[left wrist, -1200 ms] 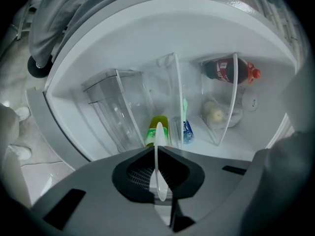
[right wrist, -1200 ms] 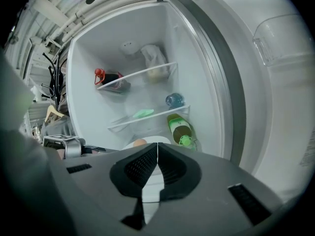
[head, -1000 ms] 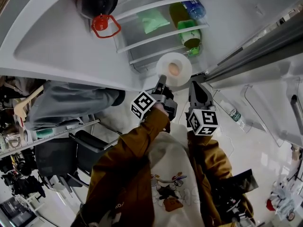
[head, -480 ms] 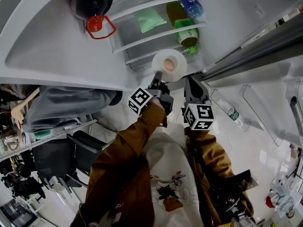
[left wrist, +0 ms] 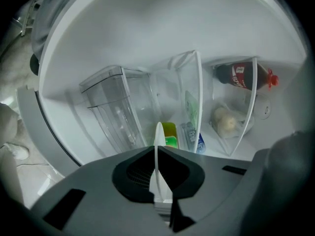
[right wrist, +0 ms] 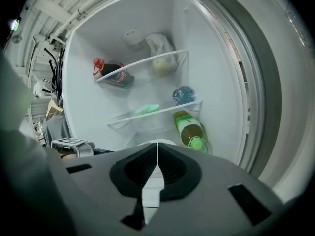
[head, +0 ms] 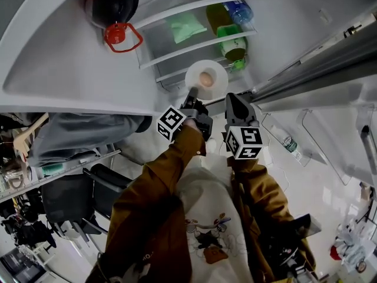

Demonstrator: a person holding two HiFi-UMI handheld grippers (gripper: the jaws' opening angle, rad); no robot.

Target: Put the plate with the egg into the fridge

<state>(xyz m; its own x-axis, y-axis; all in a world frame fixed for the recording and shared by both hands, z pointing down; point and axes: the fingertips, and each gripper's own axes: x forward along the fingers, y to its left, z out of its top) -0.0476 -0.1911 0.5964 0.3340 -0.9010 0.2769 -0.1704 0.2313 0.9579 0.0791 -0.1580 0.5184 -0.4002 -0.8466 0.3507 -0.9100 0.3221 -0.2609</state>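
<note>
A white plate (head: 215, 72) carrying a brown egg (head: 205, 79) hangs in front of the open fridge's glass shelves (head: 194, 43). My left gripper (head: 191, 94) is shut on the plate's near rim. In the left gripper view the plate (left wrist: 158, 132) shows edge-on, pinched between the jaws of the left gripper (left wrist: 158, 151). My right gripper (head: 231, 98) is beside it to the right, shut and empty. The right gripper view shows the right gripper (right wrist: 157, 149) with its jaws together and the plate's rim (right wrist: 165, 142) just beyond them.
A cola bottle (head: 112, 2) lies on the upper shelf. A green packet (head: 185, 25), a green-capped bottle (head: 231, 40) and a blue-capped bottle (head: 235, 7) sit on lower shelves. A door bin holds a water bottle (head: 290, 144). An office chair (head: 65, 199) stands at the left.
Both grippers and the plate with the egg have shifted up and to the left in the head view, closer to the fridge shelves. The grips are unchanged.
</note>
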